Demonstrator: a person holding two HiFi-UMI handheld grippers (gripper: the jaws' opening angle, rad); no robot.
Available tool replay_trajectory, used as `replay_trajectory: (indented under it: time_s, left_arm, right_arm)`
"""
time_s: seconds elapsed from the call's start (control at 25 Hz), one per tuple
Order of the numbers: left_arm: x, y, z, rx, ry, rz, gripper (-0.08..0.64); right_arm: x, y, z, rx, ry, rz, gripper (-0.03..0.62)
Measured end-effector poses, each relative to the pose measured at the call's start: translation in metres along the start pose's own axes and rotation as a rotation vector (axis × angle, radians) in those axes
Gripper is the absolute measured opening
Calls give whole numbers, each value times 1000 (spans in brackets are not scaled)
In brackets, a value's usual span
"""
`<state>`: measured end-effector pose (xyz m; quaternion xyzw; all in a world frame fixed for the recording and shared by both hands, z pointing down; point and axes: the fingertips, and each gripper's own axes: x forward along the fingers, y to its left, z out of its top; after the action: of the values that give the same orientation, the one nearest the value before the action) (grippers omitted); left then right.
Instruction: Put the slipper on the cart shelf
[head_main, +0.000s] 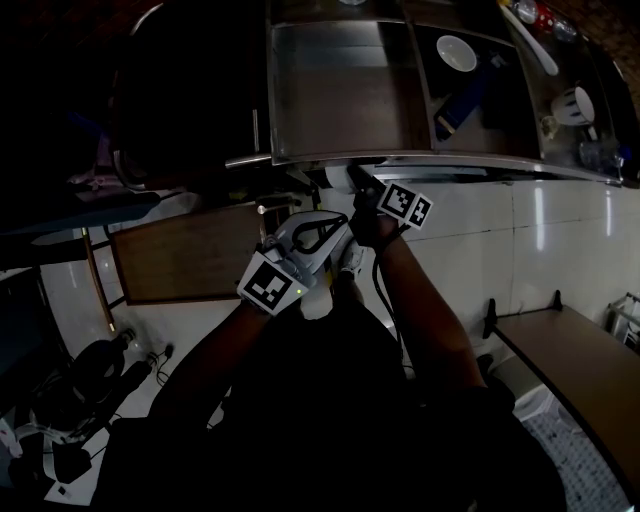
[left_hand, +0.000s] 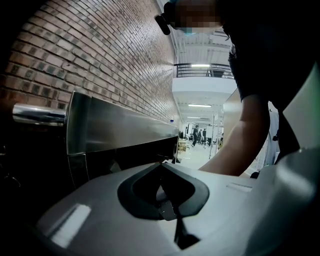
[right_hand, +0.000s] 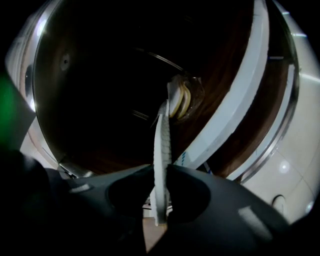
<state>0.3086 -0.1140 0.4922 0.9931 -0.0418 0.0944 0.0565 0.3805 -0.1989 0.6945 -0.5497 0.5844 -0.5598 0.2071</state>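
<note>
Before the steel cart (head_main: 420, 160), the job looks about half done: the slipper is lifted and brought up to the shelf (head_main: 340, 100), but it is not set down yet. The slipper (right_hand: 161, 145) stands edge-on, pinched between the jaws of the right gripper (right_hand: 161, 172), strap end toward the cart. The left gripper (left_hand: 161, 166) has its jaws closed together on nothing.

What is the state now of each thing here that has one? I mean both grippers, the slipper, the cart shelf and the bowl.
left gripper: jaws together, nothing between them.
right gripper: jaws shut on the slipper.
slipper: held edge-on in the air, not yet on the shelf.
cart shelf: does not hold the slipper.
bowl: upright, in the cart's right compartment.
</note>
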Motion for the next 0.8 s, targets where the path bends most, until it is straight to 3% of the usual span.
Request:
replay_trajectory:
  time_s: [0.2, 0.32, 0.6, 0.8]
  left_arm:
    - [-4, 3, 0, 6, 6, 6, 5]
    - [-6, 6, 1, 2, 3, 13, 4]
    - [-11, 10, 1, -5, -7, 26, 5]
    - [-15, 12, 4, -6, -9, 34, 3]
  right_arm:
    - [1, -5, 11, -76, -23, -122, 83]
    - [3, -7, 12, -107, -12, -158, 215]
    - [-7, -12, 20, -183, -45, -281, 324]
    - [-21, -9, 23, -161, -65, -265, 328]
